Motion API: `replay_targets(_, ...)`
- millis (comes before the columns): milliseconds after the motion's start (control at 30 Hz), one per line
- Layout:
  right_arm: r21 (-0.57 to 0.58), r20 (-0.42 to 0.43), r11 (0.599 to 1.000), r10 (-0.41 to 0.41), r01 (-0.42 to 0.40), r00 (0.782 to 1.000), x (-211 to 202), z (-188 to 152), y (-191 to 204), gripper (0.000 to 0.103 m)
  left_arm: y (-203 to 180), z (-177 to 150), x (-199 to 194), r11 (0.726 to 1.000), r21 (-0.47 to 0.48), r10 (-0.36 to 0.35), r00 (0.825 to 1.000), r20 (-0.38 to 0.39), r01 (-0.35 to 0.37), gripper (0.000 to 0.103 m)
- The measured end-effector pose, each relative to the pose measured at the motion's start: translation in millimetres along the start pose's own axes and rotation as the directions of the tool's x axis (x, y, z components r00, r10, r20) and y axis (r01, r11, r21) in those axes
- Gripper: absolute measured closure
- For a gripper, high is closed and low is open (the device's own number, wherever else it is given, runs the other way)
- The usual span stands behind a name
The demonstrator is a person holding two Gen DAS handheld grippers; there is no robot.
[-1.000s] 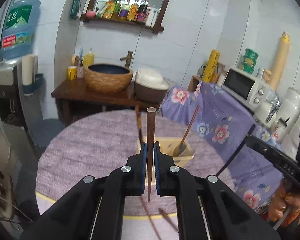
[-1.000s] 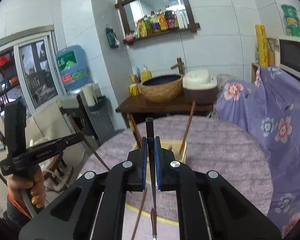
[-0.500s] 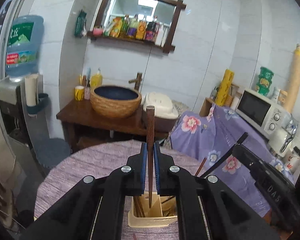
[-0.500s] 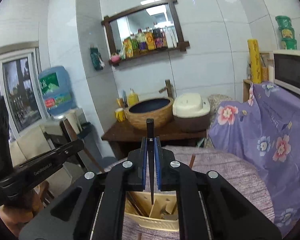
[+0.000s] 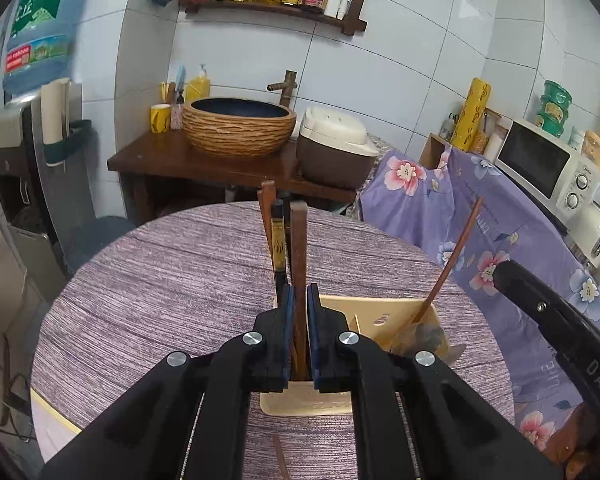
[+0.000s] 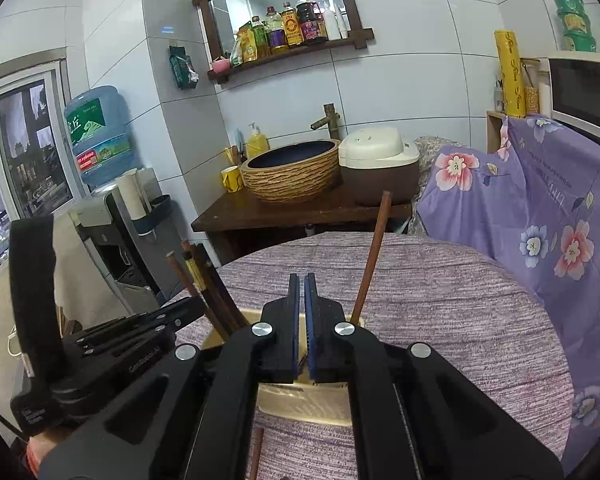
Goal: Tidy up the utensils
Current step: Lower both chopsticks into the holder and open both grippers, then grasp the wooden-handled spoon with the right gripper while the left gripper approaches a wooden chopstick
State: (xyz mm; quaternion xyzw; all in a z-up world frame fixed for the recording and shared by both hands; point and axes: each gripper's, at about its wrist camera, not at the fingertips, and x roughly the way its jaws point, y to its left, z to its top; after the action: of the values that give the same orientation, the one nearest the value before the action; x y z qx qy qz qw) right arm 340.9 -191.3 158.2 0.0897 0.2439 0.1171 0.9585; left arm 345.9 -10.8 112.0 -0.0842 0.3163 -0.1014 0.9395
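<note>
The left claw (image 5: 298, 300) is clamped on a brown chopstick (image 5: 299, 248) standing upright over the beige holder (image 5: 396, 316) just beyond its tips; the right claw (image 6: 302, 280) is pressed together, empty, above that holder on the bench (image 6: 440, 300).

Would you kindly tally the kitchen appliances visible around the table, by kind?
Water dispenser: 1
Rice cooker: 1
Microwave: 1
Total: 3
</note>
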Motion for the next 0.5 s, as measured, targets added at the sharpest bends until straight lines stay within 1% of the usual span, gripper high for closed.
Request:
replay_targets(67,-0.027,0.023,1.0,-0.003,0.004,1.0,-6.3,-7.7,2.7,0.099,1.0,-3.4,-3.1,1.0,-0.005,-0.009,1.0,0.002,0.009,0.089)
replay_targets(100,-0.04,0.025,0.999,0.0,0.001,1.0,-8.8,-12.0,3.7,0.099,1.1,-5.0,-6.6,1.0,-0.002,-0.016,1.0,0.008,0.016,0.078)
replay_targets(133,-0.044,0.024,0.999,0.004,-0.003,1.0,-10.8,-16.6,3.3,0.099,0.8,-6.6,-10.0,1.0,-0.001,-0.02,1.0,0.016,0.02,0.062)
replay_targets(167,-0.043,0.02,0.999,0.006,-0.005,1.0,-12.7,-21.1,2.4,0.099,1.6,-9.1,-15.0,1.0,-0.003,-0.021,0.999,0.031,0.021,0.059)
replay_targets(267,-0.035,-0.011,0.999,0.008,-0.008,1.0,-16.7,-34.5,-1.5,0.098,1.6,-20.9,-34.7,1.0,0.023,-0.02,0.998,0.066,0.018,0.058)
replay_targets(333,-0.02,-0.05,1.0,0.005,-0.006,0.999,-17.7,-46.8,-6.3,0.096,0.5,-32.4,-43.4,0.999,0.035,-0.02,0.997,0.077,0.018,0.052)
replay_targets(367,-0.014,-0.074,1.0,-0.001,0.0,0.997,-17.6,-54.5,-9.1,0.092,1.0,-40.7,-47.5,0.999,0.047,-0.024,0.997,0.07,0.02,0.051)
replay_targets(400,-0.007,-0.096,1.0,-0.005,0.005,0.995,-17.7,-62.4,-11.8,0.082,2.3,-48.6,-50.0,0.998,0.056,-0.024,0.998,0.059,0.021,0.049)
replay_targets(433,-0.001,-0.115,1.0,-0.003,0.003,0.993,-17.5,-69.2,-13.9,0.066,4.8,-59.3,-51.9,0.998,0.062,-0.019,0.999,0.044,0.017,0.047)
replay_targets(467,0.004,-0.136,1.0,0.001,0.0,0.991,-16.9,-77.8,-16.3,0.061,7.6,-69.9,-52.0,0.998,0.066,-0.015,1.0,0.025,0.014,0.046)
replay_targets(500,0.003,-0.162,1.0,-0.002,0.002,0.987,-15.0,-87.1,-18.0,0.06,10.4,-77.1,-50.8,0.998,0.066,-0.011,1.0,0.007,0.01,0.045)
